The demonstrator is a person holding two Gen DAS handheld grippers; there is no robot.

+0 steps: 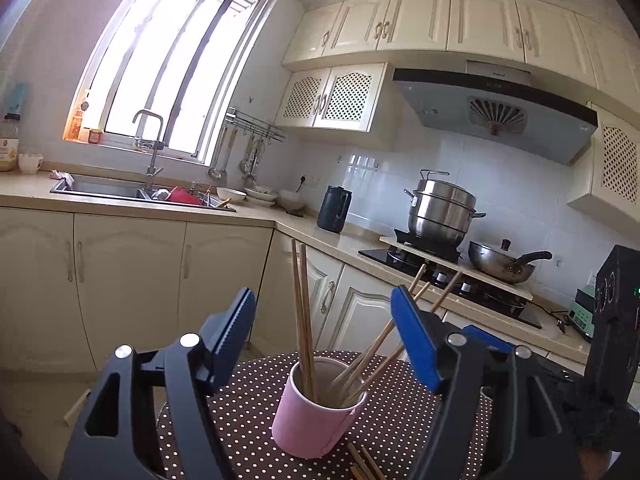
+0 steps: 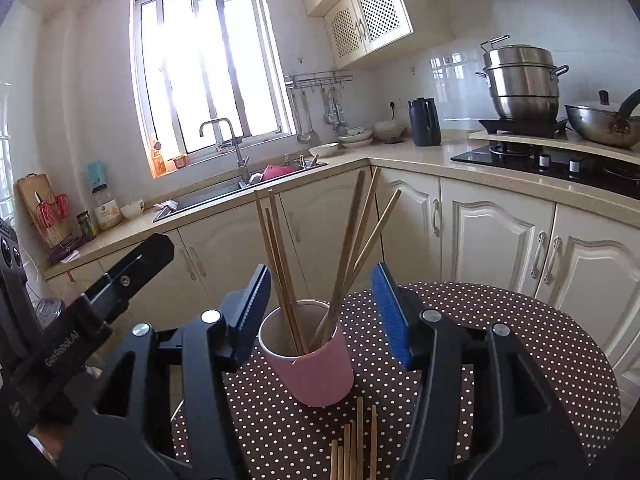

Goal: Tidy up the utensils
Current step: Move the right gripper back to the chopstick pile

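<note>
A pink cup (image 1: 310, 414) (image 2: 310, 360) stands on a round table with a brown white-dotted cloth (image 1: 248, 400) (image 2: 520, 344). Several wooden chopsticks (image 1: 304, 320) (image 2: 280, 264) stand in it, leaning left and right. More chopsticks (image 2: 354, 446) (image 1: 362, 462) lie flat on the cloth in front of the cup. My left gripper (image 1: 324, 332) is open and empty, hovering above the cup. My right gripper (image 2: 320, 312) is open and empty, its blue pads on either side of the cup's rim. The right gripper's body (image 1: 612, 340) shows at the left wrist view's right edge.
Cream kitchen cabinets (image 2: 500, 240) and an L-shaped counter run behind the table. A sink (image 2: 224, 196) with a tap sits under the window. A gas stove (image 2: 560, 164) carries a steel steamer pot (image 2: 520, 80) and a wok (image 2: 604, 124). A dark kettle (image 2: 424, 122) stands on the counter.
</note>
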